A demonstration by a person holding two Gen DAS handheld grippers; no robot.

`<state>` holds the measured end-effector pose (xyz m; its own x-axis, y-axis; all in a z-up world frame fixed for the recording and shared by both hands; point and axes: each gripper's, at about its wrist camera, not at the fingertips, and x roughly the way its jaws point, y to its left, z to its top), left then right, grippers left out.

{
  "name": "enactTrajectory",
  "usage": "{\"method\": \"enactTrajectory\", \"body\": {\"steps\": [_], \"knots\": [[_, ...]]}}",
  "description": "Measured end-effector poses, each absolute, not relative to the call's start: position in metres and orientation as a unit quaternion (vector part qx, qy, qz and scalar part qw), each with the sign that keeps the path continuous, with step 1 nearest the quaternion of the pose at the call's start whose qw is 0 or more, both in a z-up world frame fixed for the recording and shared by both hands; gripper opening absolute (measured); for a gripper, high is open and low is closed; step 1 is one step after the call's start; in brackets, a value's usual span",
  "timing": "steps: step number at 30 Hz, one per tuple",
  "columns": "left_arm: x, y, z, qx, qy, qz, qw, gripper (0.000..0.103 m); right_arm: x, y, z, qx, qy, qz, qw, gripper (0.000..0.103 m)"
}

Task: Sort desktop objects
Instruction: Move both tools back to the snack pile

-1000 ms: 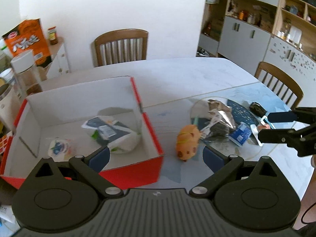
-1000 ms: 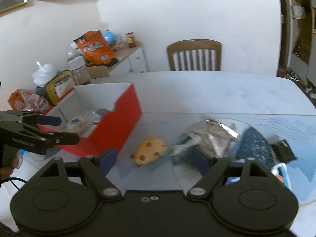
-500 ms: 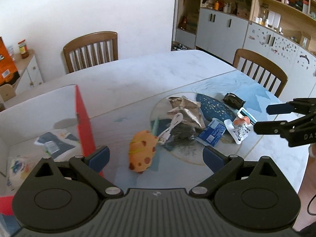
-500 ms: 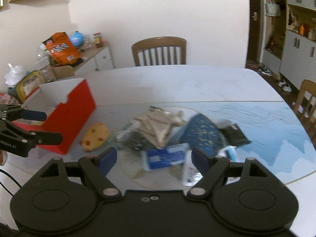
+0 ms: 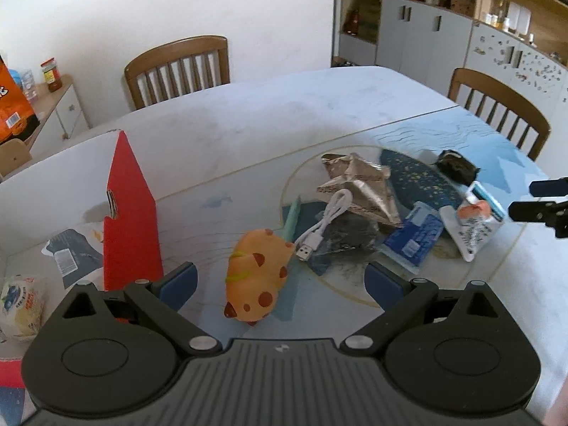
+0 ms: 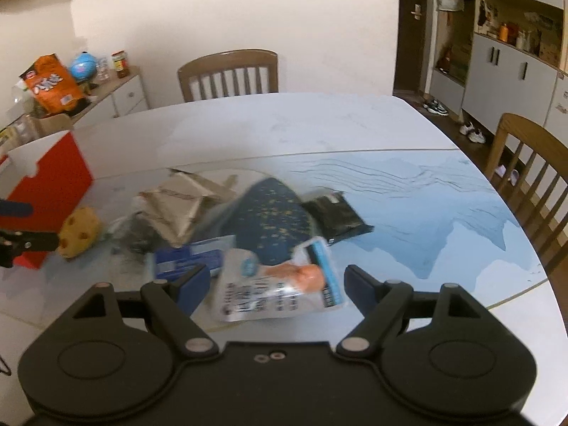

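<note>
A pale marble-look bench (image 5: 284,113) fills the room's centre, its near half under a blue-and-white printed mat (image 6: 443,213). Wooden chairs stand at the far edge (image 5: 177,67) and at the right side (image 5: 497,106); grey cupboards with open shelves (image 5: 443,35) line the wall at two o'clock, and a low white cabinet (image 6: 120,96) carrying an orange snack bag (image 6: 49,83) sits at ten o'clock.

At nine o'clock in the left wrist view stands a red cardboard box (image 5: 129,220) with packets lying inside. The heap to be sorted lies between one and two o'clock: a crumpled silver foil bag (image 5: 358,186), a white USB cable (image 5: 323,223) draped over a dark pouch, a dark blue spotted piece (image 5: 419,181), a small black packet (image 5: 456,168), a blue sachet (image 5: 415,236) and a white pouch with an orange cap (image 6: 280,284).

The left tongs (image 5: 280,280) are spread wide and empty, with an orange spotted plush toy (image 5: 257,277) lying between the fingers, untouched. The right tongs (image 6: 275,285) also gape wide, holding nothing; the white pouch lies between and below them, though the blur hides any contact.
</note>
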<state>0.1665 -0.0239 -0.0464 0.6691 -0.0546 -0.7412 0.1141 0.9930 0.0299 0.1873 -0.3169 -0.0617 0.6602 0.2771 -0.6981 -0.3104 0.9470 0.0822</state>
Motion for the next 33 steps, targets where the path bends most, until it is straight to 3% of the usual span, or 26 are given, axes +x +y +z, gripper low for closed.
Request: {"method": "enactTrajectory", "body": {"steps": [19, 28, 33], "knots": [[0.189, -0.039, -0.068, 0.082, 0.403, -0.004, 0.912, 0.101, 0.233, -0.336, -0.108, -0.005, 0.415, 0.210, 0.885, 0.083], [0.197, -0.038, -0.073, 0.077, 0.409, 0.001, 0.909, 0.101, 0.216, -0.308, -0.097, -0.148, 0.343, 0.259, 0.890, 0.085], [0.202, -0.036, -0.081, 0.076, 0.417, 0.005, 0.906, 0.101, 0.230, -0.316, -0.106, -0.110, 0.376, 0.249, 0.886, 0.085]]}}
